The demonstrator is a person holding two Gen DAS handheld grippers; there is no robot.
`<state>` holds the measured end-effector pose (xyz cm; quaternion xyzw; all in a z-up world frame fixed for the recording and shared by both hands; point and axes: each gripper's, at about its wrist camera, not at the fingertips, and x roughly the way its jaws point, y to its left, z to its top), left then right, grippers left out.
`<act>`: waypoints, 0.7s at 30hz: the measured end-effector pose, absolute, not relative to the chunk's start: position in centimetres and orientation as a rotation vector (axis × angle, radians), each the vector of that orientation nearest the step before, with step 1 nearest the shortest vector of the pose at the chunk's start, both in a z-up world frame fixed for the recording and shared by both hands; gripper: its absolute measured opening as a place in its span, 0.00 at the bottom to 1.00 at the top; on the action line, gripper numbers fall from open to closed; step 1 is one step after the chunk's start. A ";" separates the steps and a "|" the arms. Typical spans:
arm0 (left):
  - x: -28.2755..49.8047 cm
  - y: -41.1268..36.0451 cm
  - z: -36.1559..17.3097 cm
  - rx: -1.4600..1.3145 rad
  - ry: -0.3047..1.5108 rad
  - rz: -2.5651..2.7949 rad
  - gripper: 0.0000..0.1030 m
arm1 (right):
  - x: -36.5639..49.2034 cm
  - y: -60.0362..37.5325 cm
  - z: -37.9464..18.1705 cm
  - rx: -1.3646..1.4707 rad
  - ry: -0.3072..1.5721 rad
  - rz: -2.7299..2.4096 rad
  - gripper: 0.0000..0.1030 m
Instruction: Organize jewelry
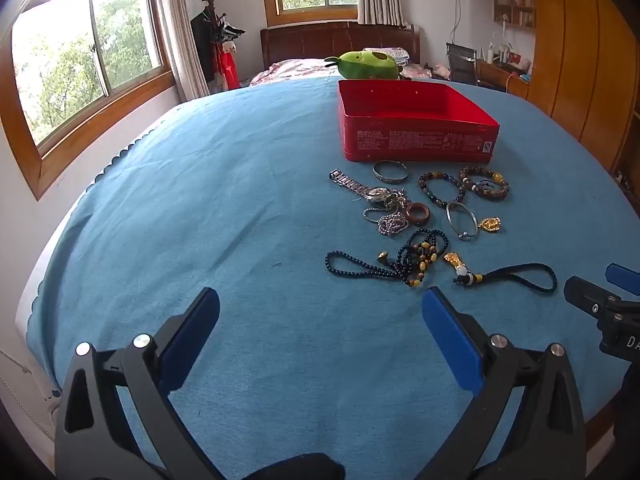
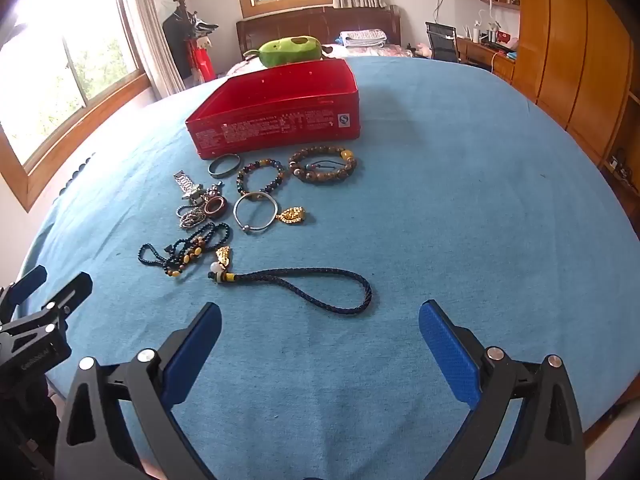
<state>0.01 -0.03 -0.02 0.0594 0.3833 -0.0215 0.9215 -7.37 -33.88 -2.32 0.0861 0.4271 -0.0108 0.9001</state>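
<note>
Left gripper [image 1: 320, 312]: jaws spread wide with nothing between them, hanging over bare blue cloth [image 1: 200, 200], tilted down toward the table.
Right gripper [image 2: 320, 320]: jaws likewise wide apart and empty (its tip also shows at the right edge of the left wrist view).
Red box [image 2: 276, 108]: open-topped, on the cloth beyond the jewelry; nothing shows inside from these angles.
Jewelry: all lying loose on the cloth between the grippers and the box.
Braided cord loop [image 2: 320, 284]: nearest the right gripper, with a white bead and gold charm at its left end.
Dark bead necklace [image 1: 384, 260]: bunched up, just ahead of the left gripper's right finger.
Silver bangle [image 2: 255, 212]: mid-pile, touching a gold pendant [image 2: 292, 215].
Beaded bracelets [image 2: 324, 166]: two, side by side just before the box.
Metal watch [image 1: 360, 188]: left side of the pile, beside a brown ring [image 1: 418, 214].
Dark metal bangle [image 1: 391, 171]: close to the box's front wall.
</note>
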 end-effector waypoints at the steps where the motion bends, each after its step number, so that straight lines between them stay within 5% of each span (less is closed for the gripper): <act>1: 0.0 0.0 0.0 0.123 0.789 -0.044 0.97 | -7.4 -33.9 -2.3 0.181 0.885 -0.021 0.96; 21: 0.0 0.0 0.0 0.121 0.787 -0.045 0.97 | -7.1 -33.7 -2.2 0.181 0.885 -0.020 0.96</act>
